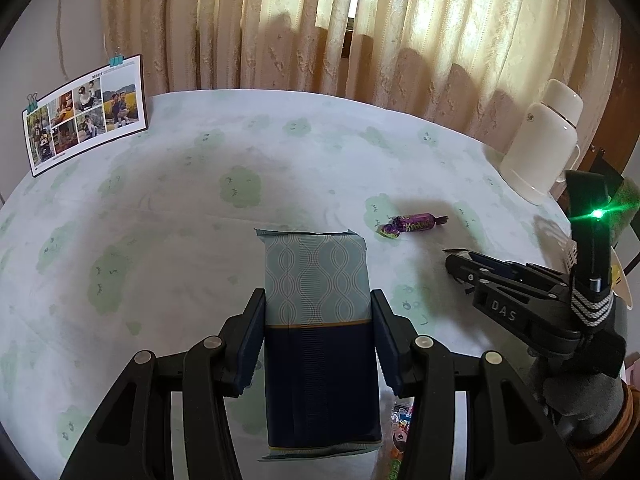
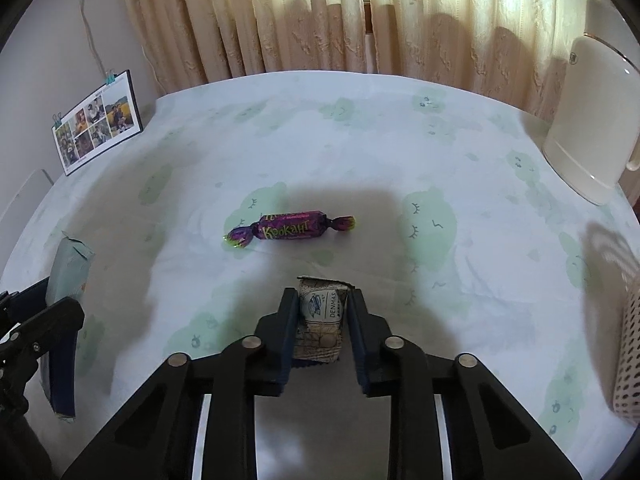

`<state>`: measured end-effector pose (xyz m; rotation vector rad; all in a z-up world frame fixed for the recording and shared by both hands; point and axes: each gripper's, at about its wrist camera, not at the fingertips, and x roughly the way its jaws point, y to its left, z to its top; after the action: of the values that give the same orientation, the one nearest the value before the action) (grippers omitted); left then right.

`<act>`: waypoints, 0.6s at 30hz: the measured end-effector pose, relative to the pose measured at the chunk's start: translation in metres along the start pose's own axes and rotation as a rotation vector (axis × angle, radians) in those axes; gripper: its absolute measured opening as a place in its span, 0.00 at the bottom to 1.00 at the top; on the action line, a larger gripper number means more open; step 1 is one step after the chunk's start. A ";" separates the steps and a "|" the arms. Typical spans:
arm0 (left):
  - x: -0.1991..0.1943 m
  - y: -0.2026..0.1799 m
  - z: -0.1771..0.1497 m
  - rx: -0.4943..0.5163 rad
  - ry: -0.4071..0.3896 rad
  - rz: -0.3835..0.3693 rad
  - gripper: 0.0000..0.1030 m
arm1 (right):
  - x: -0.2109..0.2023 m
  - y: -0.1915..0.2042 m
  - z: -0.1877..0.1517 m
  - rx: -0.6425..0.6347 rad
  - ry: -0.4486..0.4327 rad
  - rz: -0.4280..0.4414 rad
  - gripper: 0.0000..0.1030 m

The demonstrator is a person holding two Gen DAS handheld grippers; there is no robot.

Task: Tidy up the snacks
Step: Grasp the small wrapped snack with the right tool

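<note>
The table (image 2: 360, 128), under its pale green-printed cloth, carries everything here, with a white jug (image 2: 588, 128) at about two o'clock in the right wrist view and the edge of a perforated basket (image 2: 628, 344) at four o'clock.

The biggest snack is the blue patterned packet (image 1: 316, 320). The left gripper (image 1: 318, 332) has both pads pressed against its long sides, so it is clamped on the packet, whose long axis runs along the fingers toward twelve o'clock.

Smaller is the little wrapped block (image 2: 322, 324), printed with a label. It sits between the pads of the right gripper (image 2: 320, 332), which are closed onto its two sides; it looks gripped.

Smallest is the purple wrapped candy (image 2: 290, 229), lying loose on the cloth. From the right gripper it lies nearly straight ahead, a shade toward eleven o'clock, its long axis crosswise from nine to three o'clock with the twisted ends out to each side. In the left wrist view the candy (image 1: 412, 226) sits off at one o'clock, closer to the tips of the right gripper (image 1: 460, 264) than to the left one.

Both hands are full, so the candy probably has to wait; the right hand is nearer it, and the basket lies on that side.
</note>
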<state>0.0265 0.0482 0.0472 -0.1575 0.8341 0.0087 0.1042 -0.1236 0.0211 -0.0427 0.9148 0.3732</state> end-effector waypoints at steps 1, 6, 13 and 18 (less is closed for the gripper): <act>0.000 0.000 0.000 0.000 0.001 0.001 0.45 | -0.001 -0.001 -0.001 0.006 -0.004 0.003 0.25; 0.002 -0.003 0.000 0.004 0.002 0.001 0.45 | -0.015 -0.006 -0.003 0.032 -0.045 0.011 0.24; 0.004 -0.004 -0.002 0.011 0.001 0.002 0.45 | -0.047 -0.019 -0.005 0.081 -0.134 0.000 0.24; 0.004 -0.005 -0.003 0.016 -0.005 0.000 0.45 | -0.070 -0.034 -0.006 0.125 -0.200 -0.039 0.24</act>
<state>0.0276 0.0422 0.0430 -0.1423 0.8290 0.0026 0.0718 -0.1775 0.0681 0.0895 0.7368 0.2777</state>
